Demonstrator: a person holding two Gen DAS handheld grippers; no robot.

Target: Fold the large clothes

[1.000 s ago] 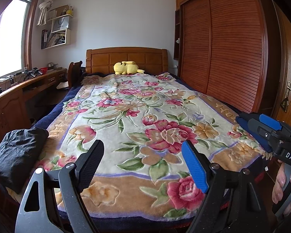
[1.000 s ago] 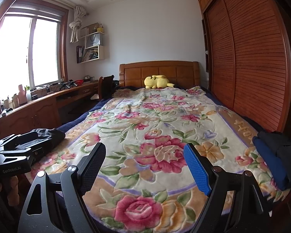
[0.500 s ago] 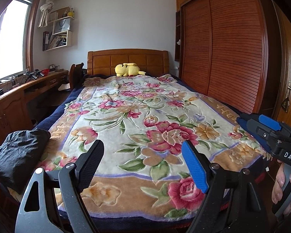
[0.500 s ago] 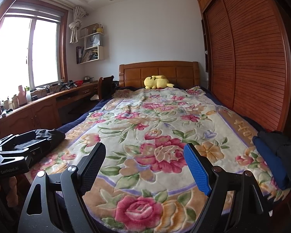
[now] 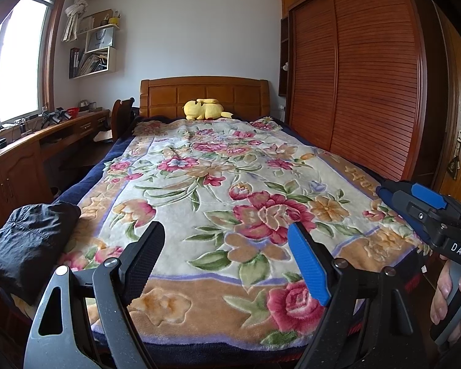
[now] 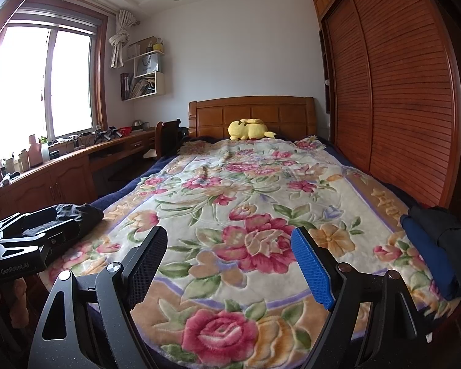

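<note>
Left wrist view: the left gripper [image 5: 227,258] hangs over the foot of the bed, fingers spread wide on nothing, and the right gripper [image 6: 230,264] matches it, just as wide and just as empty. Both have tipped up slightly in the last second, with more ceiling showing, and neither has closed on any cloth. The black garment [image 5: 27,246] sits bunched at the near left corner of the floral blanket [image 5: 218,190]; a dark blue and black bundle [image 6: 433,249] lies at the near right edge. Beyond them the blanket runs bare to the yellow plush toy [image 5: 204,109].
</note>
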